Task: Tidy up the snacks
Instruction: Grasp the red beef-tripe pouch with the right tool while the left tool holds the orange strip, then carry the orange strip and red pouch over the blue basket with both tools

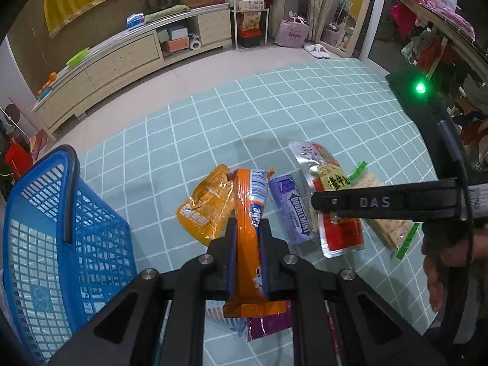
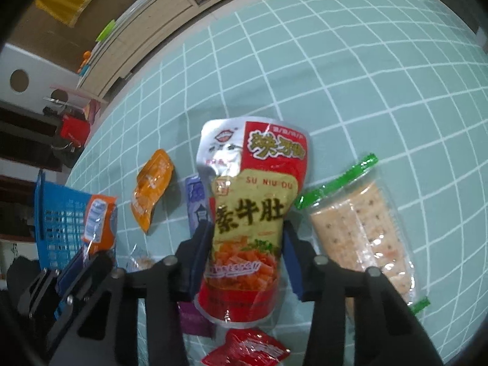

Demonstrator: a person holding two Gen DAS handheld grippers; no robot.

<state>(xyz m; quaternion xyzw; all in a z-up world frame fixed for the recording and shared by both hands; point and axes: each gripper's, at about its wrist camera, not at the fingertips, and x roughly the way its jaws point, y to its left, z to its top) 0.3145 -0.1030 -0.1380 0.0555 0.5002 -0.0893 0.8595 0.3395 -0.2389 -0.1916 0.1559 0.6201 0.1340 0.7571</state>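
Observation:
My left gripper (image 1: pixel 247 228) is shut on an orange snack-bar packet (image 1: pixel 250 201), held lengthwise above the mat; the right wrist view shows this packet (image 2: pixel 99 222) in front of the blue basket (image 2: pixel 52 213). My right gripper (image 2: pixel 247 235) points down over a red-and-yellow pouch (image 2: pixel 247 207) that lies on the teal checked mat (image 2: pixel 335 76). Its pads press the pouch's two sides, and the pouch is pinched narrower there. In the left wrist view the right gripper (image 1: pixel 323 207) crosses that pouch (image 1: pixel 341 231) from the right.
The blue basket (image 1: pixel 45 213) stands at the left on the mat. Loose on the mat lie an orange-yellow packet (image 1: pixel 204 210), a purple gum box (image 1: pixel 294 210), a clear cracker pack (image 2: pixel 360 231), a red sachet (image 2: pixel 247 350) and a purple packet (image 1: pixel 268 326). A hand (image 1: pixel 439 262) holds the right gripper.

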